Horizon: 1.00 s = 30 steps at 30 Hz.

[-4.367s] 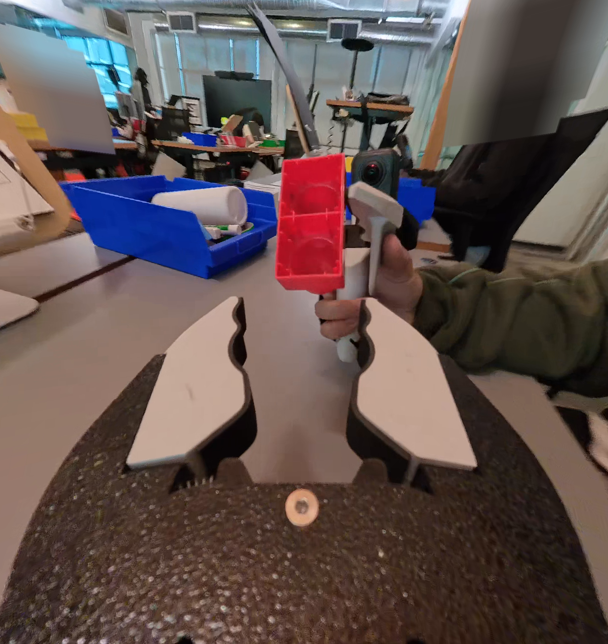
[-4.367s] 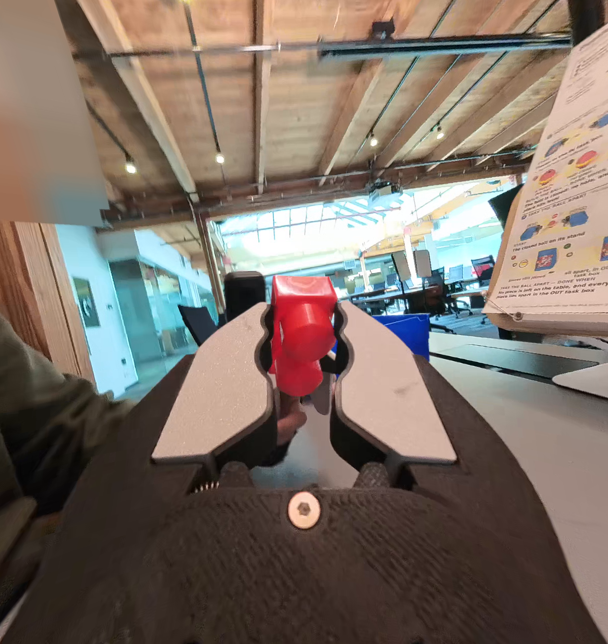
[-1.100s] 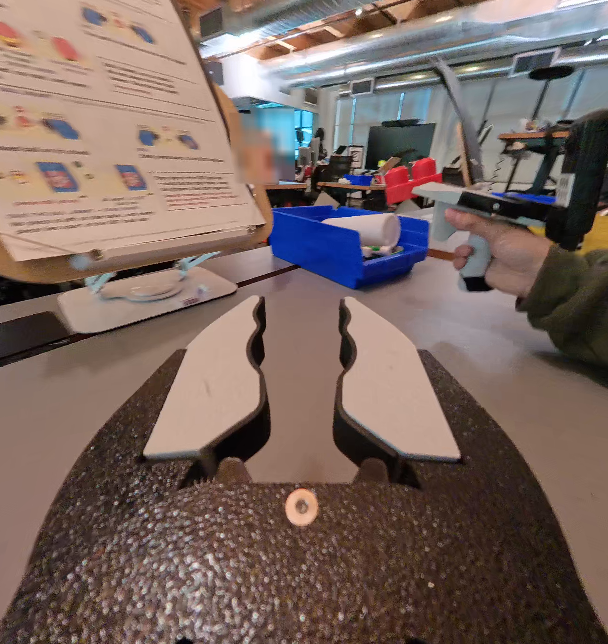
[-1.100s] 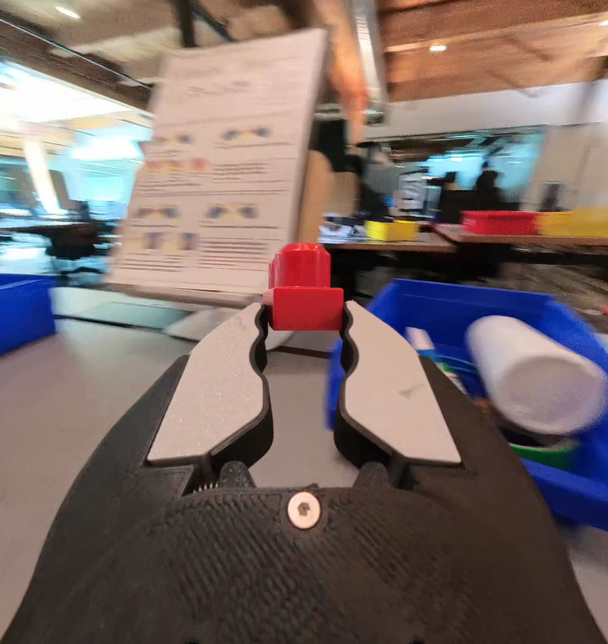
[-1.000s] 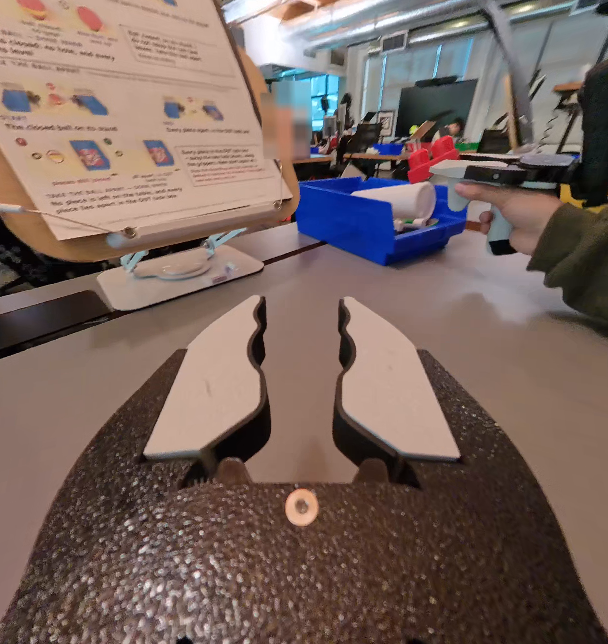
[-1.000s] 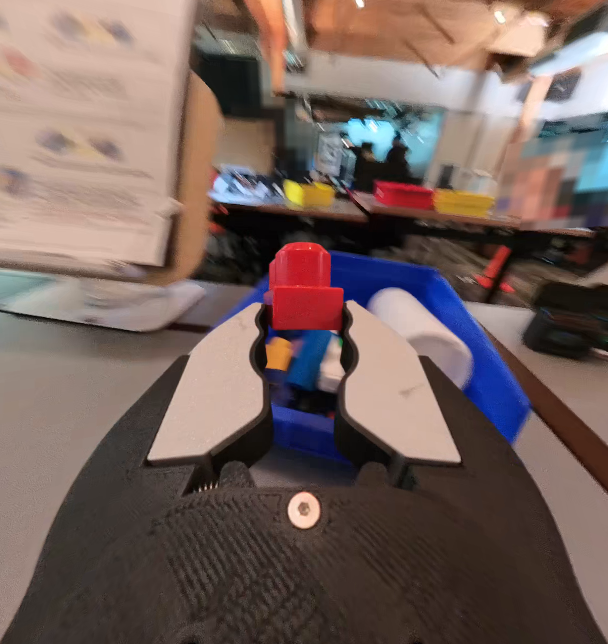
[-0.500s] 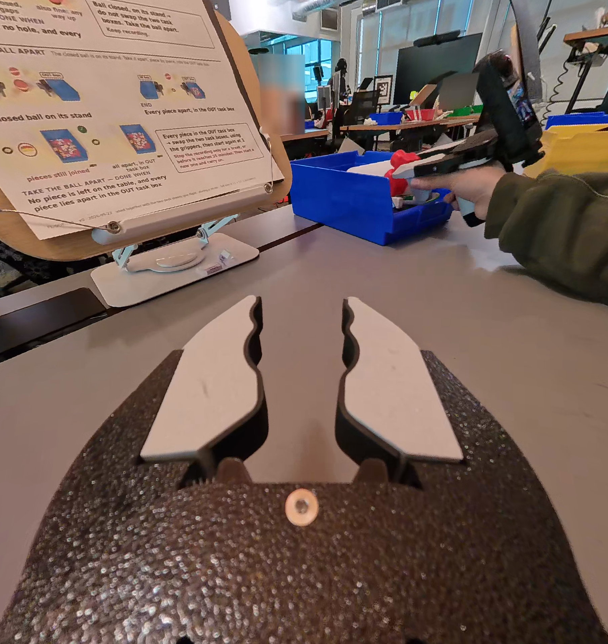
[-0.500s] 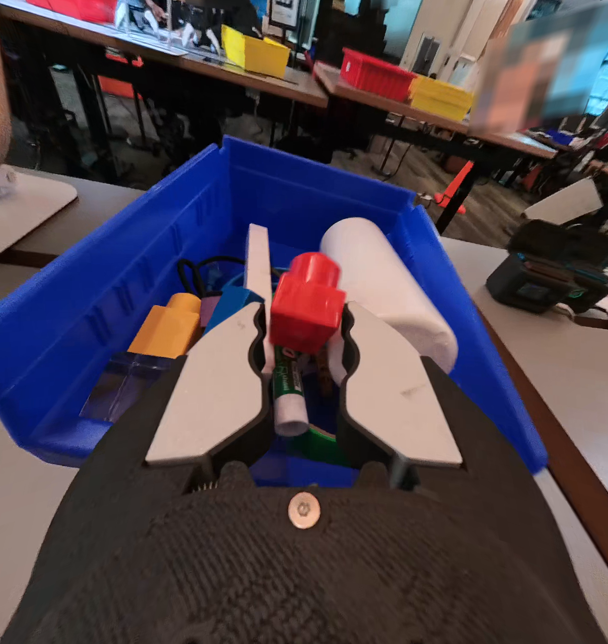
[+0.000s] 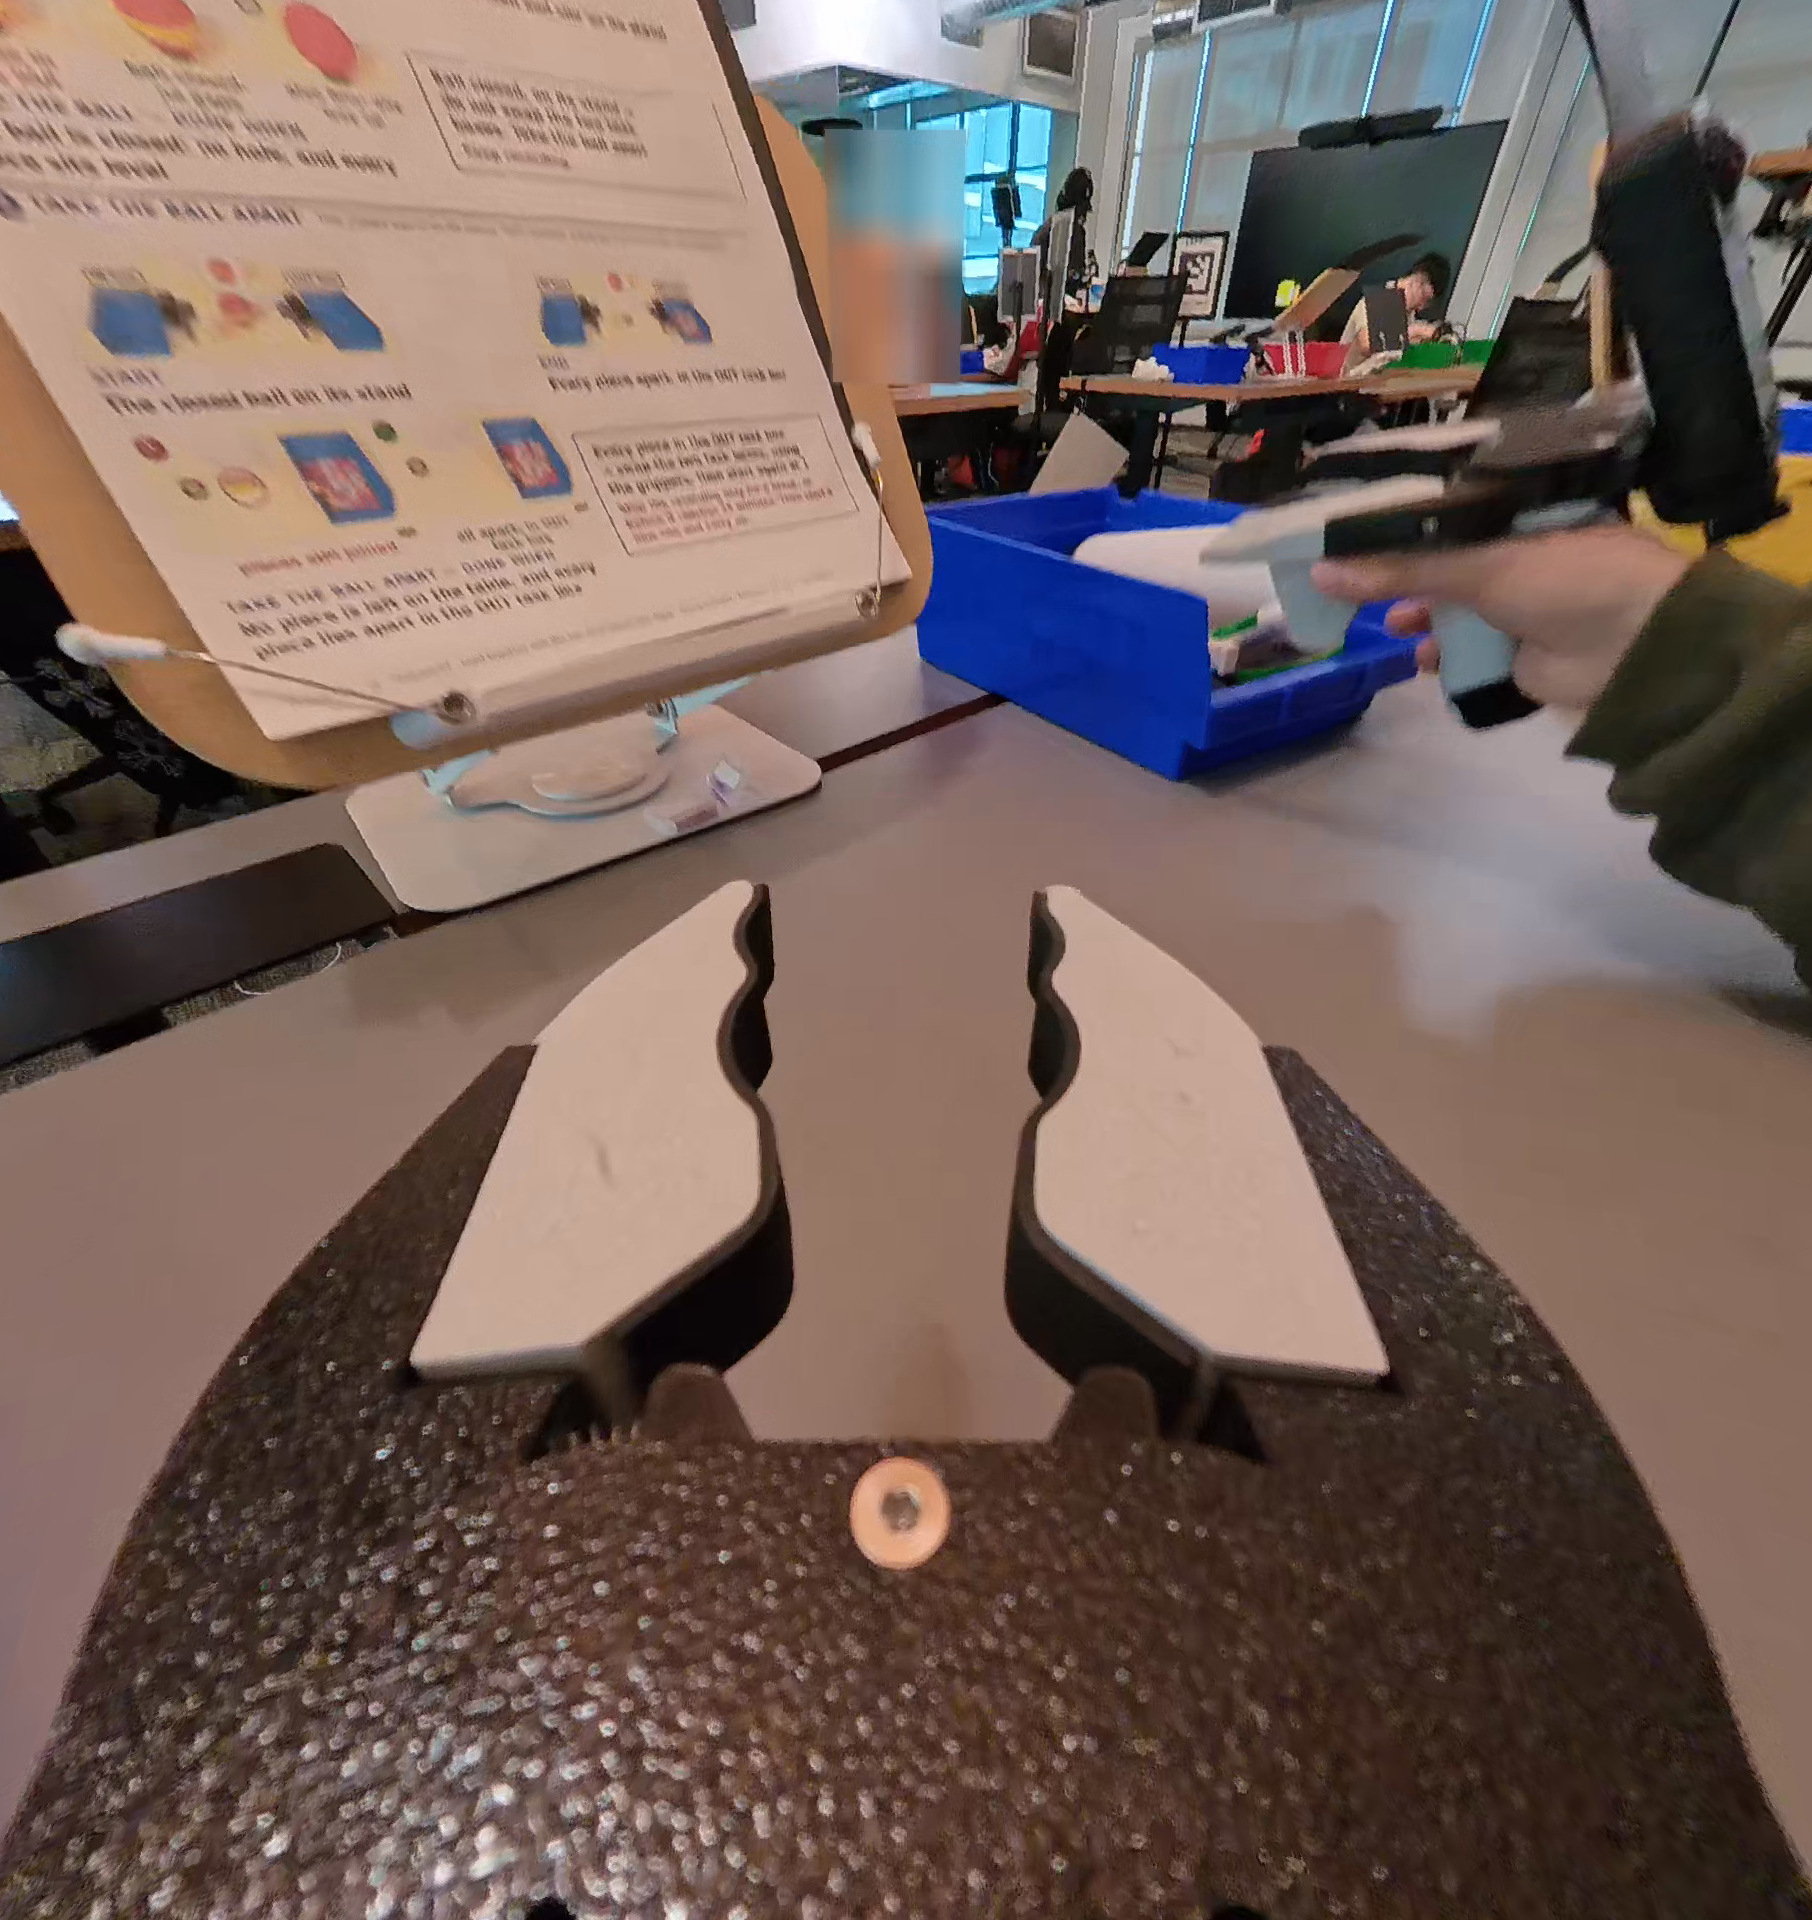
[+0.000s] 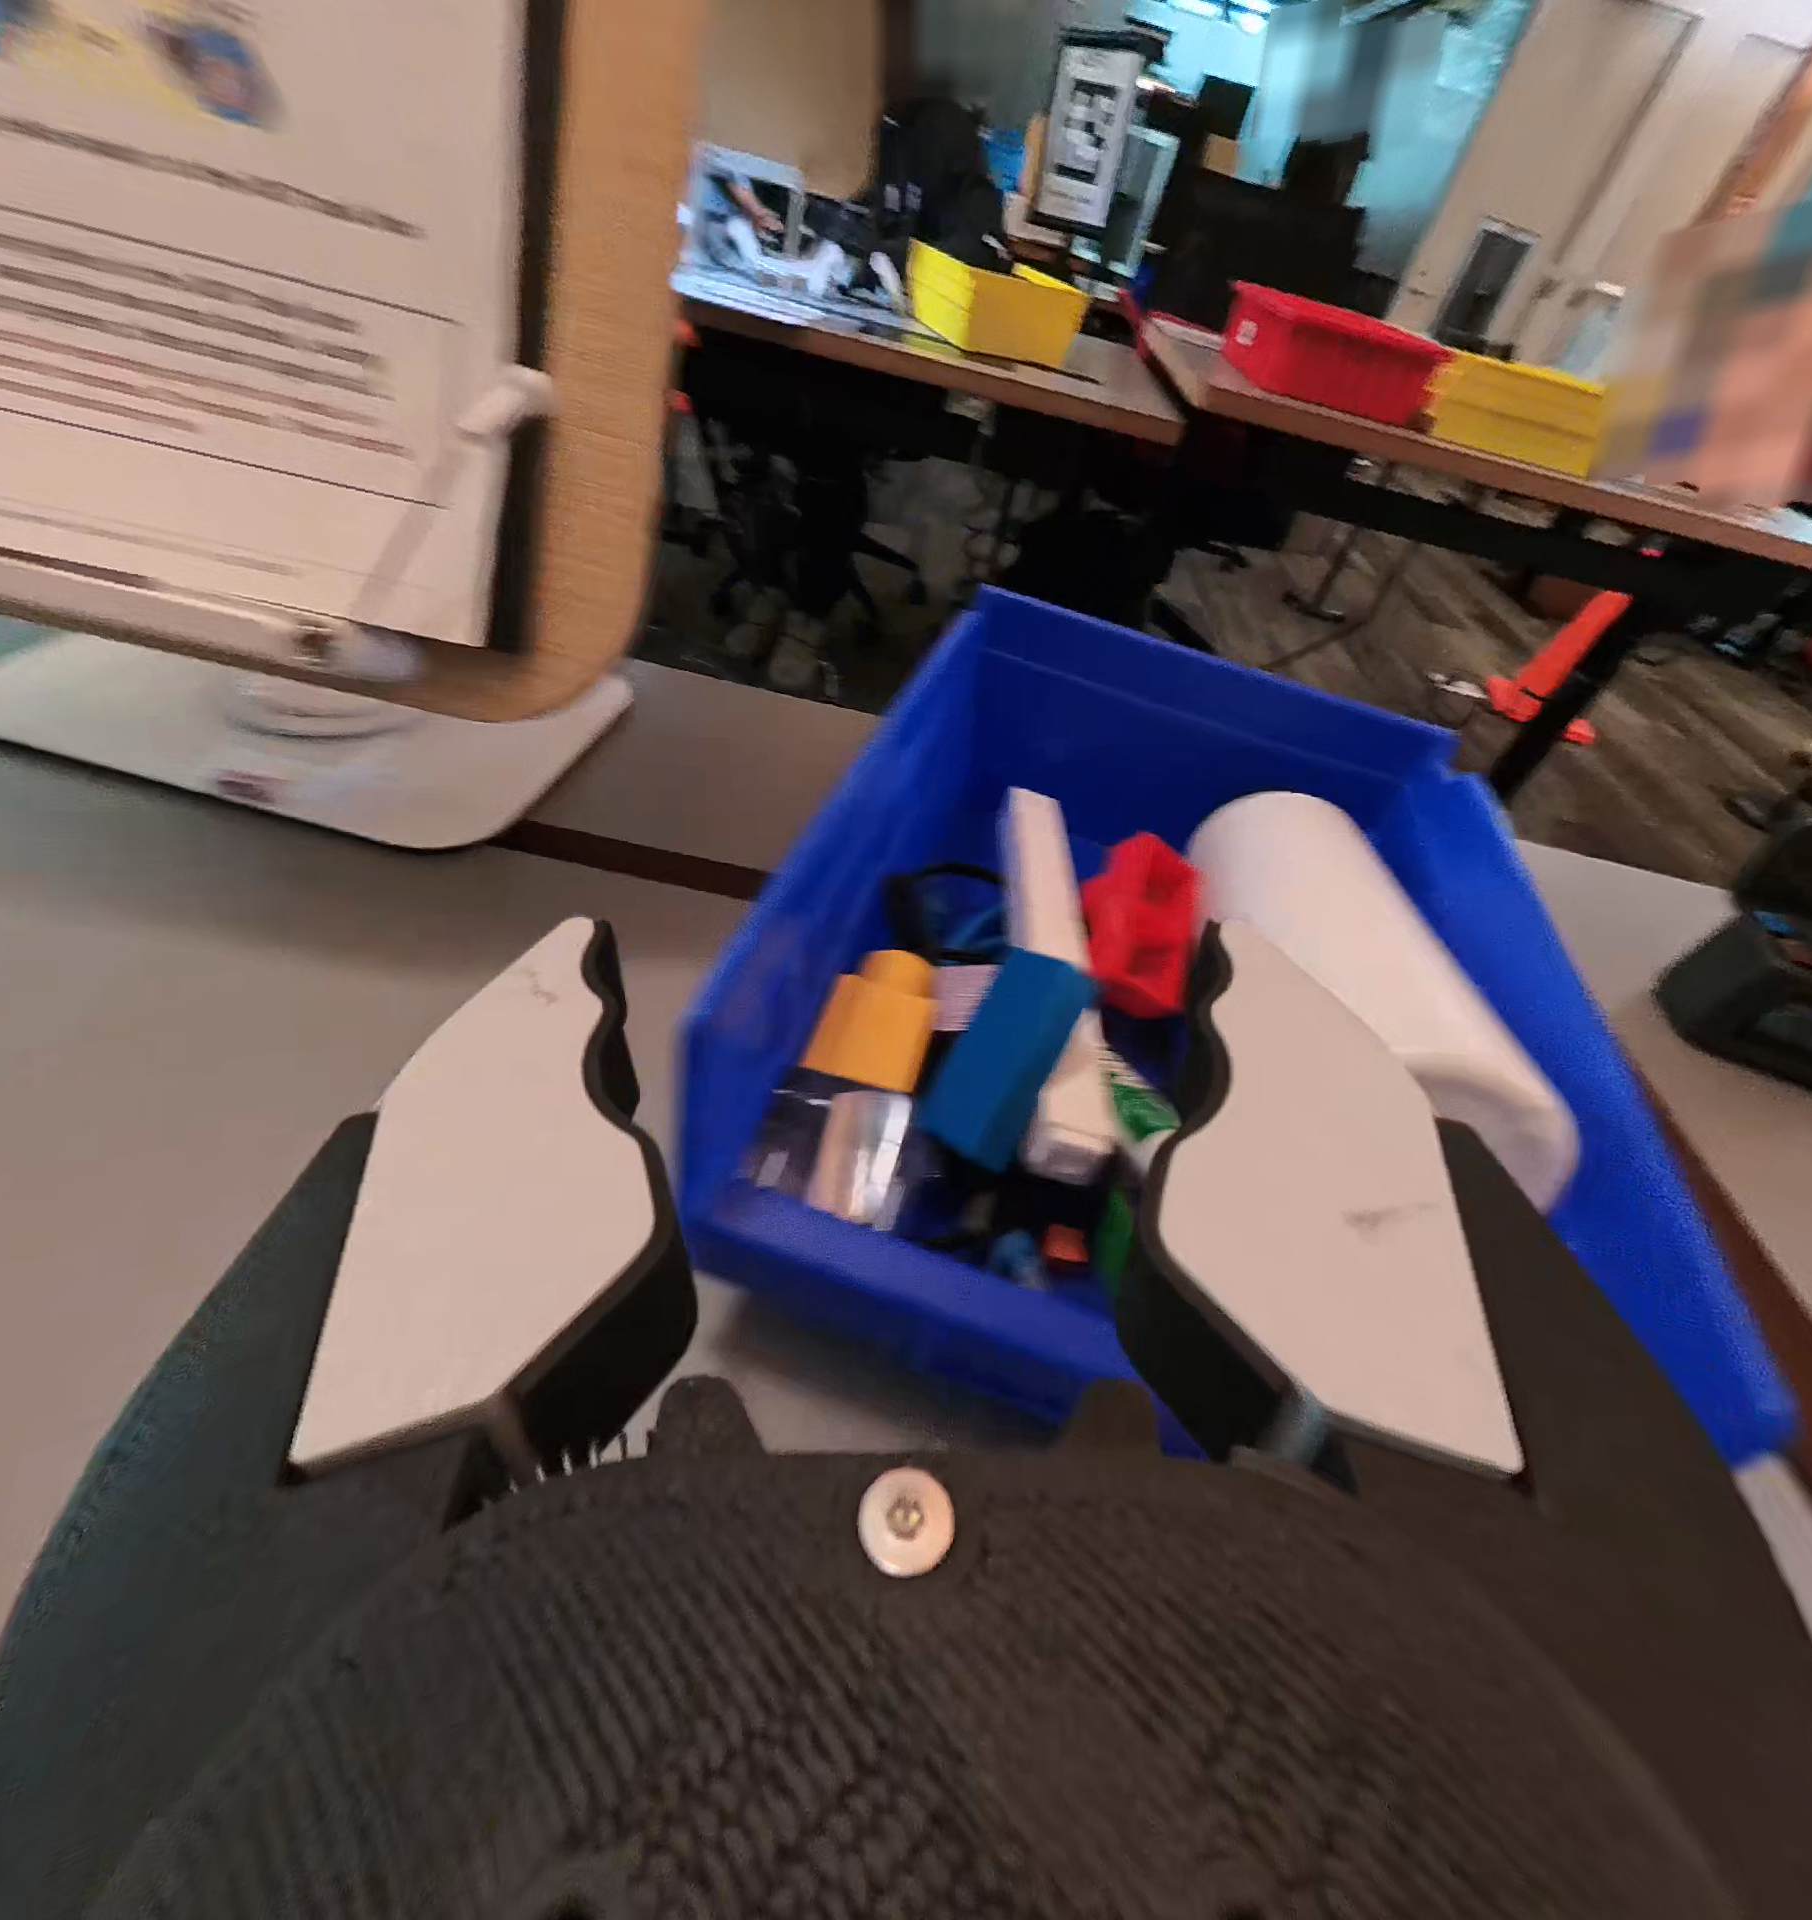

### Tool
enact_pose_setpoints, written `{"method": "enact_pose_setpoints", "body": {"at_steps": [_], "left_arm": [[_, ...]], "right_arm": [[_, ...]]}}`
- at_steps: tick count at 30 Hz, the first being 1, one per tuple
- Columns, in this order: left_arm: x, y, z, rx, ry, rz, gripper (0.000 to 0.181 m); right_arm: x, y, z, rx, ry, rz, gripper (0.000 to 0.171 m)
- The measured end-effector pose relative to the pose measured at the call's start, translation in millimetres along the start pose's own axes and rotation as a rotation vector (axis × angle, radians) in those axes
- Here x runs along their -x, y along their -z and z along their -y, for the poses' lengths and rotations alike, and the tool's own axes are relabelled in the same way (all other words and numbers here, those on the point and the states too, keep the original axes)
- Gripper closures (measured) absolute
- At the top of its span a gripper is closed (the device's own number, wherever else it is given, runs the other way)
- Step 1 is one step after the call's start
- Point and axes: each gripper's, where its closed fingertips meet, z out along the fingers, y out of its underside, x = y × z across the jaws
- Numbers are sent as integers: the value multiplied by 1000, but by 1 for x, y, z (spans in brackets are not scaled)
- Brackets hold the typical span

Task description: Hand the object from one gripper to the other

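A: Red block (image 10: pixel 1141 940) sits in the blue bin (image 10: pixel 1120 727), hollow underside facing the camera, wedged between a white bar (image 10: pixel 1037 883) and a white roll (image 10: pixel 1349 935). Right hand-held gripper (image 10: pixel 907 971) hovers above the bin's near wall, jaws spread wide, nothing between them.

B: Left hand-held gripper (image 9: pixel 897 925)?

A: Low over the grey desk (image 9: pixel 1297 883), well apart from the bin. Jaws part-open, empty. Neither tool holds the block, so judged from this the hand-over stage is not in progress; block looks deposited.

B: Anything crowding the block?

A: Yes. An orange block (image 10: pixel 871 1018), a blue block (image 10: pixel 1006 1049) and what seems a marker (image 10: pixel 1089 1101) lie close; frame is motion-blurred, so contact is uncertain. A re-grasp would have to thread between roll and bar.

B: Elsewhere?

A: Instruction board on stand (image 9: pixel 414 364) rises left of the bin, clear of both tools.
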Motion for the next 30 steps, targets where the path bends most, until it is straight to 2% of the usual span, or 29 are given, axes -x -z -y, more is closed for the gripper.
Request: {"method": "enact_pose_setpoints", "body": {"at_steps": [4,8,10,13,18,22,24,27,30], "left_arm": [[26,34,47,-13,44,96,138],[90,96,67,63,34,280,138],[142,118,54,190,34,376,137],[226,131,8,498,137,472,111],[311,104,-57,790,283,507,100],[341,86,-97,936,279,553,98],[345,80,-110,975,312,553,109],[349,79,-114,968,351,566,126],[345,83,-107,938,336,549,127]], "right_arm": [[81,24,12,-66,-83,235,70],[152,58,2,-141,-129,425,75],[168,68,-7,-164,-88,455,78],[186,72,-17,-166,-80,537,80],[186,72,-16,-157,-125,576,80],[185,74,-15,-170,-146,590,79],[183,74,-13,-181,-159,589,81],[181,74,-13,-183,-177,594,81],[182,75,-13,-184,-182,608,82]]}}
